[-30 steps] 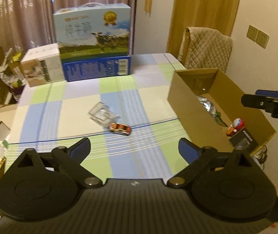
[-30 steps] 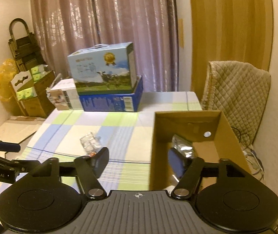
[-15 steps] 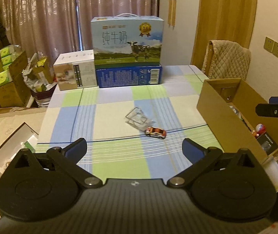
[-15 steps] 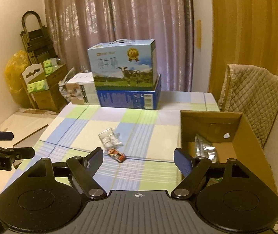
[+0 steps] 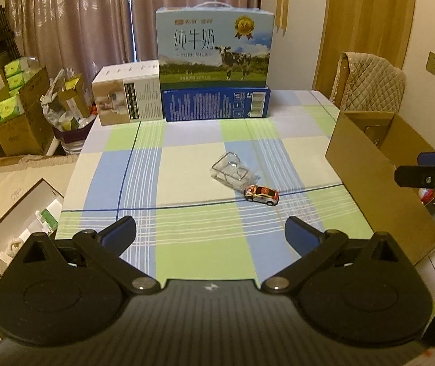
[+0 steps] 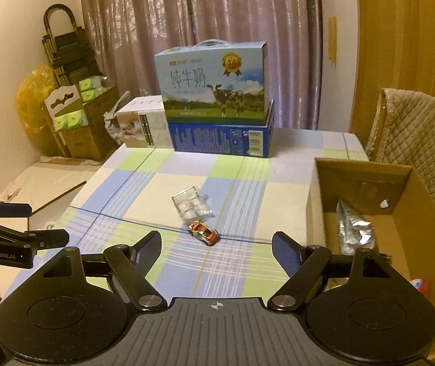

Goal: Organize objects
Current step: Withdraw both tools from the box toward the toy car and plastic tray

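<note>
A small orange and white toy car (image 5: 261,194) (image 6: 203,232) rests on the checked tablecloth (image 5: 187,167), touching a clear plastic package (image 5: 232,172) (image 6: 191,204) just behind it. My left gripper (image 5: 209,228) hangs over the near part of the table, open and empty, with the car ahead and to the right. My right gripper (image 6: 216,239) is also open and empty, with the car straight ahead of its gap. An open cardboard box (image 5: 363,152) (image 6: 360,163) at the table's right edge holds a silver foil bag (image 6: 353,228).
At the table's far edge a milk carton (image 5: 214,45) is stacked on a blue box (image 5: 215,103), with a white box (image 5: 126,94) beside them. A chair with a quilted cover (image 5: 369,82) stands behind the cardboard box. An open white box (image 5: 22,222) and cartons lie left on the floor.
Both grippers have drawn back from the table and their jaws have spread a little wider. The left view has levelled out. The car and the plastic package have not moved.
</note>
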`<state>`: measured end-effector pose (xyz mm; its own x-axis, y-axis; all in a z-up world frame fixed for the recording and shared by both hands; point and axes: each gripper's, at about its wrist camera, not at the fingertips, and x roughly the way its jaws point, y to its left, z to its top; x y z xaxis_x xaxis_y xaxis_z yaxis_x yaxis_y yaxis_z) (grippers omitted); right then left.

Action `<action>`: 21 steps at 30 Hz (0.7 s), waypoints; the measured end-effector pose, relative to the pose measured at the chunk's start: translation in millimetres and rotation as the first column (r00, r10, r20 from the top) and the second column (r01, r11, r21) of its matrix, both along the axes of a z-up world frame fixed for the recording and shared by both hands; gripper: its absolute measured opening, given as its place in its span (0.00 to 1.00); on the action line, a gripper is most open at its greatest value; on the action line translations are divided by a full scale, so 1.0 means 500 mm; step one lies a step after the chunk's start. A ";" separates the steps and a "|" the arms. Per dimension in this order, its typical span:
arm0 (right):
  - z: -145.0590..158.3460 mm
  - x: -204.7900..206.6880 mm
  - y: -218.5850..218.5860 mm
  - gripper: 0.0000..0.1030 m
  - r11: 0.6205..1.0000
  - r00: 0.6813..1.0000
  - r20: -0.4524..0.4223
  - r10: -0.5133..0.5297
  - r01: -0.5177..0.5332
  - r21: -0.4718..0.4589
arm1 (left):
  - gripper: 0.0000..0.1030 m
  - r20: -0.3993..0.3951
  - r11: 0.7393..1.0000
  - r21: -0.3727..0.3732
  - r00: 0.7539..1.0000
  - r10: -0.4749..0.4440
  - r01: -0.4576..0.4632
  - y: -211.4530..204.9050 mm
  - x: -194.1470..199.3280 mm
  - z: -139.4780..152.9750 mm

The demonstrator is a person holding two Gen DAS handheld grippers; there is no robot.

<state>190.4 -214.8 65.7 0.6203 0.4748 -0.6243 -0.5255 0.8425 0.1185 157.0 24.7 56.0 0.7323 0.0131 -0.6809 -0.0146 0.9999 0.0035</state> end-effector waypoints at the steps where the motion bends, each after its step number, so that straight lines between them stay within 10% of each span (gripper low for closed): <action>1: -0.007 0.004 0.004 0.75 1.000 1.000 -0.005 0.001 -0.001 -0.001 | 0.99 -0.003 1.000 0.000 1.000 0.003 -0.003 0.002 0.004 -0.005; 21: -0.144 0.090 0.079 0.75 0.999 0.998 -0.042 0.037 -0.038 -0.034 | 0.99 -0.061 0.998 -0.008 0.996 0.060 -0.060 0.052 0.114 -0.135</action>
<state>235.4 -175.3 -6.3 0.5761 0.4751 -0.6652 -0.5520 0.8263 0.1120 213.8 50.6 -11.7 0.6879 0.0489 -0.7242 -0.0748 0.9972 -0.0037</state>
